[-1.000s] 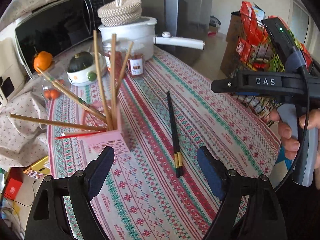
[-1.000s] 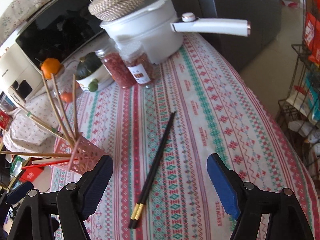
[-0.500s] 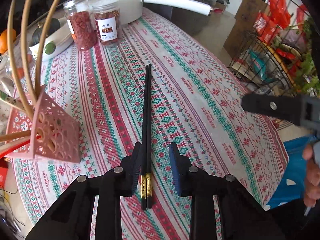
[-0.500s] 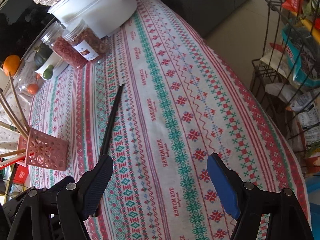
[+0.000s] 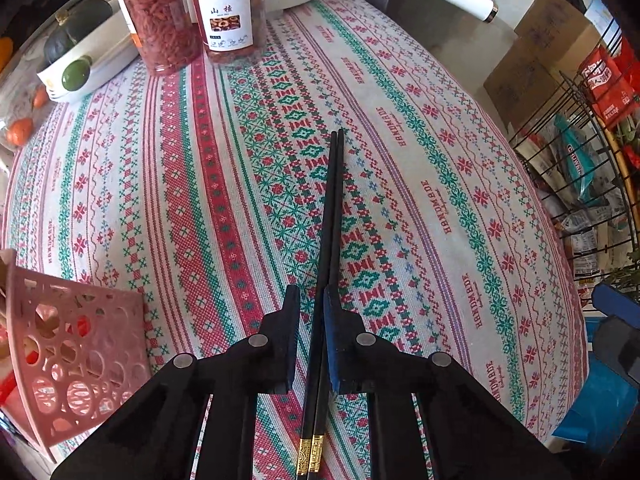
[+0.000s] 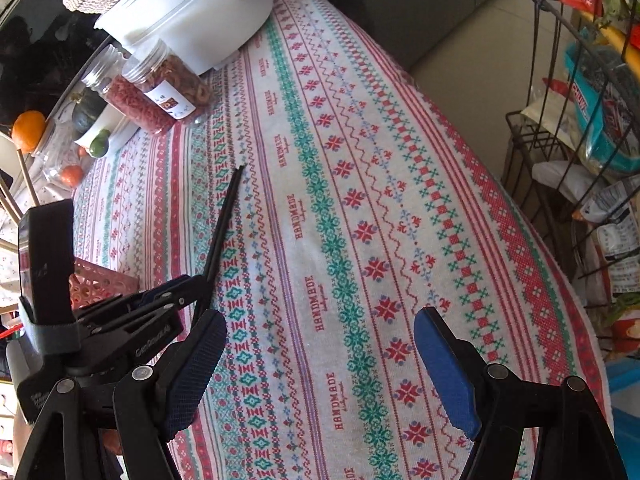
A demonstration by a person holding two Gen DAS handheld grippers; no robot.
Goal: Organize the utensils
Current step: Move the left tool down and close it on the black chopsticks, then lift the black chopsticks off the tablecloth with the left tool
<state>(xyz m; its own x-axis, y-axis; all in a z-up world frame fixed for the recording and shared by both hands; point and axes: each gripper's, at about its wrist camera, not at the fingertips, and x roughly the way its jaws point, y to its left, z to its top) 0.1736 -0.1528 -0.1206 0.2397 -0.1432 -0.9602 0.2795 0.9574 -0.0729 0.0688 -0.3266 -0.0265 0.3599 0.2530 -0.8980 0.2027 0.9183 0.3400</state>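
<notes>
Bench [image 5: 440, 128]: we've dropped in low over the cloth, so the pick is under way. Pink holder [image 5: 76, 344] sits near left, cut off by the frame edge, contents hard to read. Left claw [image 5: 311, 340] jaws just closed, now clenched on the black chopsticks [image 5: 330, 216] near their gold-banded ends. Right claw [image 6: 320, 364] hangs released, empty. Pad contact partly hidden; we can't confirm lift.

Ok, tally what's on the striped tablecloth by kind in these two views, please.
Black chopsticks: 2
Clear jars: 2
White pot: 1
Pink utensil holder: 1
Total: 6
</notes>
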